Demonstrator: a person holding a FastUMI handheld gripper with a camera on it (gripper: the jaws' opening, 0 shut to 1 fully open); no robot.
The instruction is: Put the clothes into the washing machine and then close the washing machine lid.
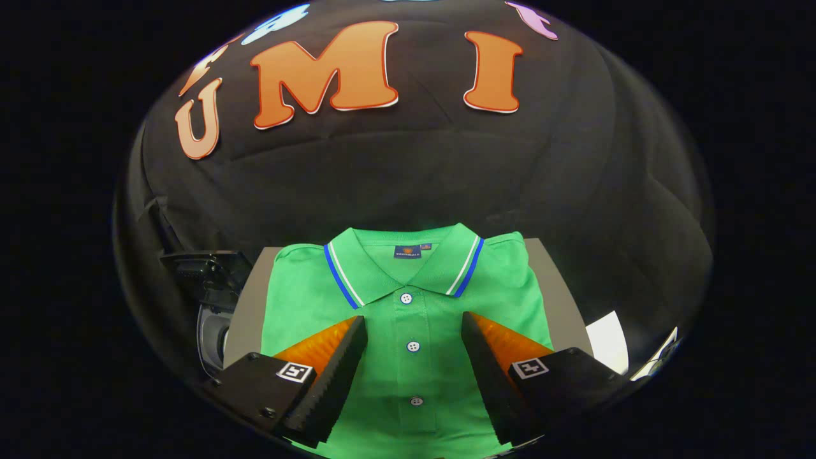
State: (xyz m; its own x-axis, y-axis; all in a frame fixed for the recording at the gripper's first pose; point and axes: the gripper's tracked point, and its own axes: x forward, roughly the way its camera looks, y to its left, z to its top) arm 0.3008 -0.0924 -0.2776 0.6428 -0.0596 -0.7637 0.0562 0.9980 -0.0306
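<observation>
Over at about nine o'clock from the gripper (413,322) there is a dark machine part (203,271) with a round grey opening (213,335) under it. It sits just beside the grey table (250,306), low and half in shadow, so I cannot tell for sure what it is.

The grey table holds a green polo shirt (408,357). The shirt lies flat and neat, front side up, and covers most of the table top. Its collar (405,264) has blue and white stripes and points to twelve o'clock. A row of white buttons (413,346) runs down the middle.

The gripper hangs over the shirt with its two fingers spread wide apart. The left finger (335,370) is at about seven o'clock from the middle button and the right finger (488,370) is at about five o'clock. The button row runs right between them. I cannot tell if the tips touch the cloth. Nothing stands between the fingers and the shirt.

At about three o'clock, past the table edge, there is something white and flat (609,341).
</observation>
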